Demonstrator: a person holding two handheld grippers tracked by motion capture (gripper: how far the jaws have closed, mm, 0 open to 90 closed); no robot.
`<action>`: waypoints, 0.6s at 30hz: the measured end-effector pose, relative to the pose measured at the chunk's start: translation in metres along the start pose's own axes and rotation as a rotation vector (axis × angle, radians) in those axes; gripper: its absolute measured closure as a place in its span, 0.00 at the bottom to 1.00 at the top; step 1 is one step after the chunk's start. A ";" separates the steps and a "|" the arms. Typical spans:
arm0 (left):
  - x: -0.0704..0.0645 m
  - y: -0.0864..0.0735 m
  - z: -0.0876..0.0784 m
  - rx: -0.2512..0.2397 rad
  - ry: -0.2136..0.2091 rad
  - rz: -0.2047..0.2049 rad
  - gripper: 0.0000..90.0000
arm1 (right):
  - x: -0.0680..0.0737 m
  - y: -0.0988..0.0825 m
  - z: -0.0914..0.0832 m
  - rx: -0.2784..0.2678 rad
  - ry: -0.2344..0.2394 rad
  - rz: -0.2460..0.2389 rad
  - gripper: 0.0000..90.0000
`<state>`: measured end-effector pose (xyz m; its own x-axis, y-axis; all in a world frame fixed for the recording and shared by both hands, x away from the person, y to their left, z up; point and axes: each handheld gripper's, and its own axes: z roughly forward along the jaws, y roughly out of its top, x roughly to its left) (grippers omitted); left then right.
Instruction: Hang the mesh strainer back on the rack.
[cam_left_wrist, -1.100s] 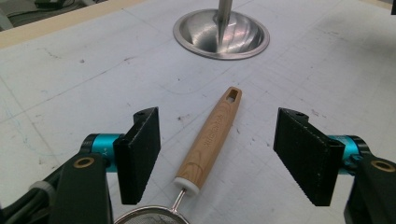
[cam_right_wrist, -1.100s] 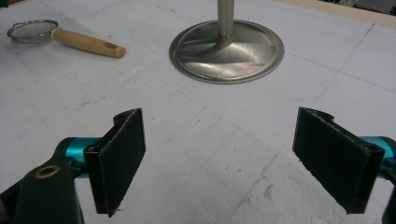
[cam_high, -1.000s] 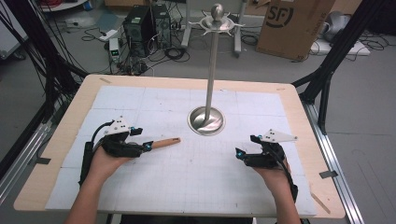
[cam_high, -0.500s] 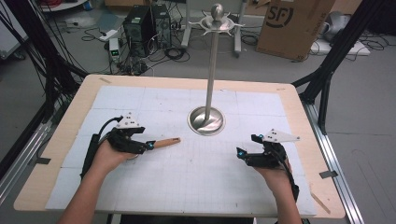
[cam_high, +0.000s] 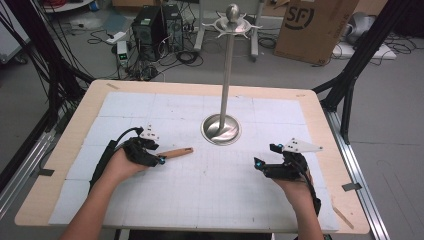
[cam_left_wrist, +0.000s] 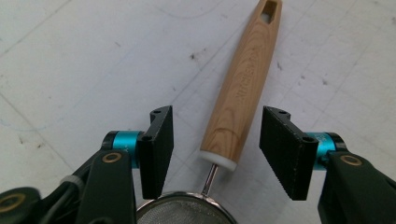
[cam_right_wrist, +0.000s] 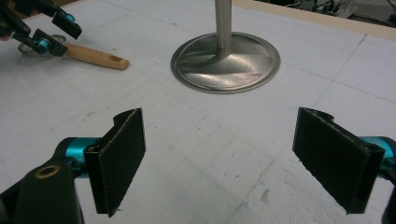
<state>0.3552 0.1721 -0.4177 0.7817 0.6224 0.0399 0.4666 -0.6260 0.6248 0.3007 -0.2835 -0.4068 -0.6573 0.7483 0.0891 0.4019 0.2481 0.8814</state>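
The strainer (cam_left_wrist: 238, 98) lies flat on the worktop (cam_high: 150, 107), left of the stand (cam_high: 221, 129), its long axis running from the mesh bowl under the left claw (cam_left_wrist: 215, 142) out to the handle tip, which points toward the stand's base. That claw has slid forward over the handle and its jaws have just been closing; they straddle the handle without touching yet, so a grasp looks imminent. The right claw (cam_right_wrist: 219, 158) gapes wide, holding nothing.

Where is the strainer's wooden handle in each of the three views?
High view: wooden handle left of centre, by the left hand-held gripper.
Left gripper view: centre, between the open jaws, untouched.
Right gripper view: upper left.
Shared landmark: the metal stand's round base.
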 end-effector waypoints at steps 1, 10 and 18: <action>0.000 0.000 0.000 0.000 0.000 0.000 0.51 | 0.000 0.000 0.000 0.000 0.000 0.000 0.18; 0.003 -0.003 0.008 0.057 -0.016 -0.001 0.60 | 0.001 0.000 0.001 0.004 0.000 -0.003 0.18; -0.001 -0.002 0.006 0.057 -0.028 0.020 0.71 | 0.001 0.000 0.001 0.003 0.001 0.003 0.18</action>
<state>0.3557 0.1696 -0.4237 0.8021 0.5964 0.0301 0.4725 -0.6647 0.5787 0.3004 -0.2825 -0.4070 -0.6567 0.7485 0.0923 0.4061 0.2479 0.8796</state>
